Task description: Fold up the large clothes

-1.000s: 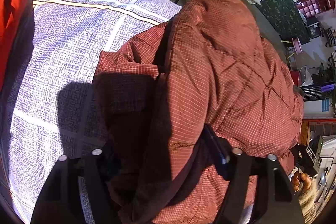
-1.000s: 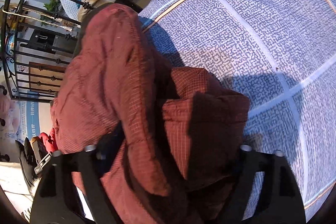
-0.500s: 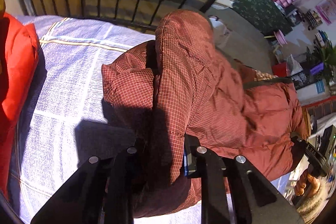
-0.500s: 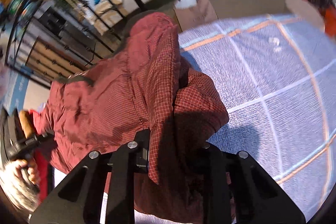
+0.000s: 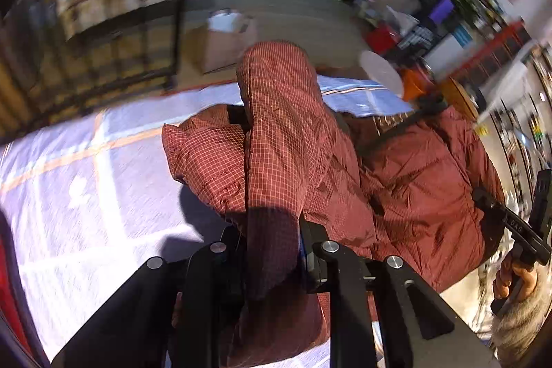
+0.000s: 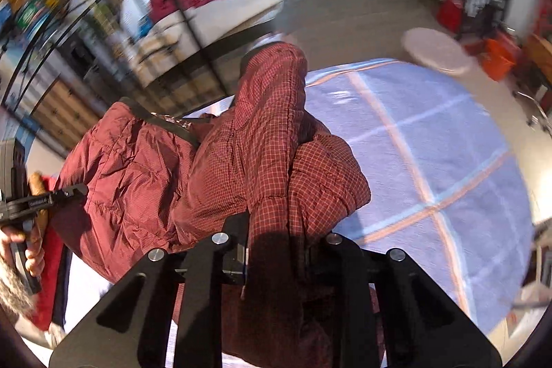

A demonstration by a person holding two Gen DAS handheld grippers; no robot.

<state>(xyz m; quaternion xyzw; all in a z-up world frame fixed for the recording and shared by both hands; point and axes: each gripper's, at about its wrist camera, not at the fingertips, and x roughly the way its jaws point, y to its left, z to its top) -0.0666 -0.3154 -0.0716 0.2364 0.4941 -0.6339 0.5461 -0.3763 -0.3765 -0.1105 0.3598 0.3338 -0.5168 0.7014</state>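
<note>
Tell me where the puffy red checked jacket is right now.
The puffy red checked jacket is held up over the lilac grid-patterned bedsheet, pinched in both the left tool and the right tool, centre in both wrist views.

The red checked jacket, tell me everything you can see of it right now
The jacket is a puffy, quilted garment in dark red with a fine pale grid, its fabric thin and slightly shiny. It is bunched and lifted in a ridge above the lavender bedspread, its lower bulk sagging toward the bed's edge. A dark strip, perhaps a zipper band, crosses it. The left gripper and right gripper each have their jaws closed on a fold.
</note>
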